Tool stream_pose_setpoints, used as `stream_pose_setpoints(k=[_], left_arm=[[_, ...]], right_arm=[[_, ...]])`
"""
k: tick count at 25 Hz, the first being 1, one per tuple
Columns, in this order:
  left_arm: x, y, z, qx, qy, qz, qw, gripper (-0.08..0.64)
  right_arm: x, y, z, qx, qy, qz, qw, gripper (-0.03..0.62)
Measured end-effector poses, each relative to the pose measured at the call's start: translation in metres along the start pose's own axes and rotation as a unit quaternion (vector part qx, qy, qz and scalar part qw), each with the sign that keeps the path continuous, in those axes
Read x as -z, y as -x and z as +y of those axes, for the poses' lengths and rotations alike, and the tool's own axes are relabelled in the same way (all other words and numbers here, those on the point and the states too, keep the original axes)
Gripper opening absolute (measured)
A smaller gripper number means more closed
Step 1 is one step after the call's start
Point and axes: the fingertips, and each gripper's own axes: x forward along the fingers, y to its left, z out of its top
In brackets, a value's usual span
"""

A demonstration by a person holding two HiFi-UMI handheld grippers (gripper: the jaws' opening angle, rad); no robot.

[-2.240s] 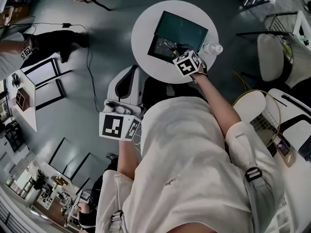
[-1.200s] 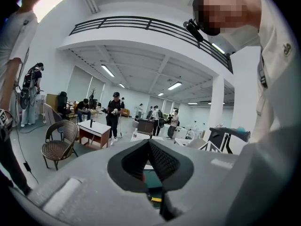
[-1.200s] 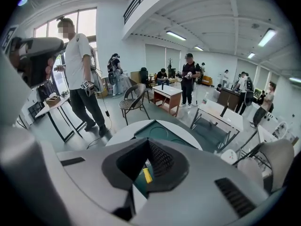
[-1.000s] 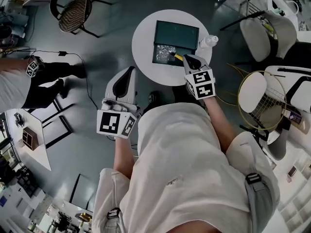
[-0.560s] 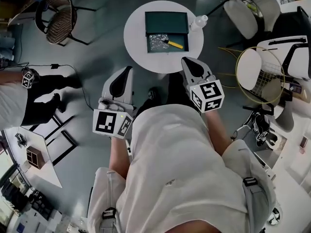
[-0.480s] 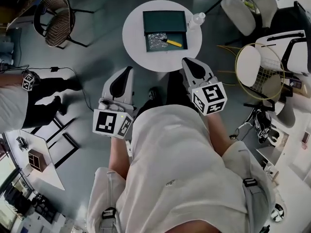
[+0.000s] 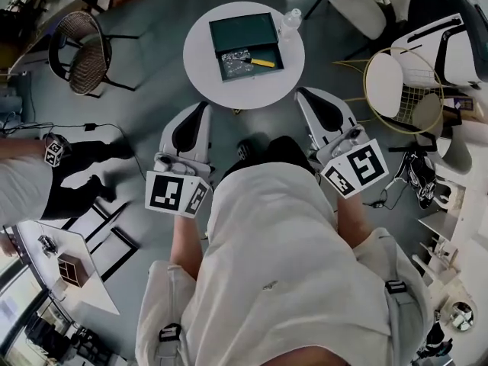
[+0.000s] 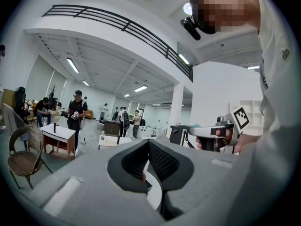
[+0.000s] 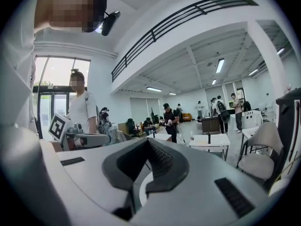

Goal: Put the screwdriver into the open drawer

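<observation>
A round white table (image 7: pixel 204 67) stands well ahead of me. On it sits a dark green box (image 7: pixel 242 30) with its drawer (image 7: pixel 276 61) pulled open. The screwdriver (image 7: pixel 264 62), yellow-handled, lies inside the drawer beside a crinkled silvery wad (image 7: pixel 233 58). My left gripper (image 7: pixel 201 107) is held low near my body, shut and empty, short of the table. My right gripper (image 7: pixel 303 92) is level with it on the other side, also shut on nothing. In the left gripper view the left gripper (image 8: pixel 148 144) has its jaws meeting; in the right gripper view the right gripper (image 9: pixel 147 142) likewise.
A clear bottle (image 7: pixel 290 20) stands at the table's right edge. A wicker chair (image 7: pixel 76 52) is off to the left, white wire-backed chairs (image 7: pixel 396 82) to the right. A person (image 7: pixel 38 181) stands at the left with a cable on the floor.
The right gripper has drawn back from the drawer, leaving the screwdriver lying in it. I have moved away from the table; both grippers now sit close to my body.
</observation>
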Motion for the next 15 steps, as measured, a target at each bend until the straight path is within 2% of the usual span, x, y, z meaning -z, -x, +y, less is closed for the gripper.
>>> stream_pose_setpoints(k=[5, 15], left_arm=[[-0.006, 0.003, -0.012, -0.004, 0.005, -0.007, 1.0, 0.011], [0.006, 0.011, -0.022, 0.003, 0.007, 0.01, 0.9999, 0.011]], right_arm=[[-0.009, 0.011, 0.009, -0.02, 0.001, -0.018, 1.0, 0.005], [0.002, 0.025, 0.023, -0.021, -0.003, -0.017, 1.0, 0.005]])
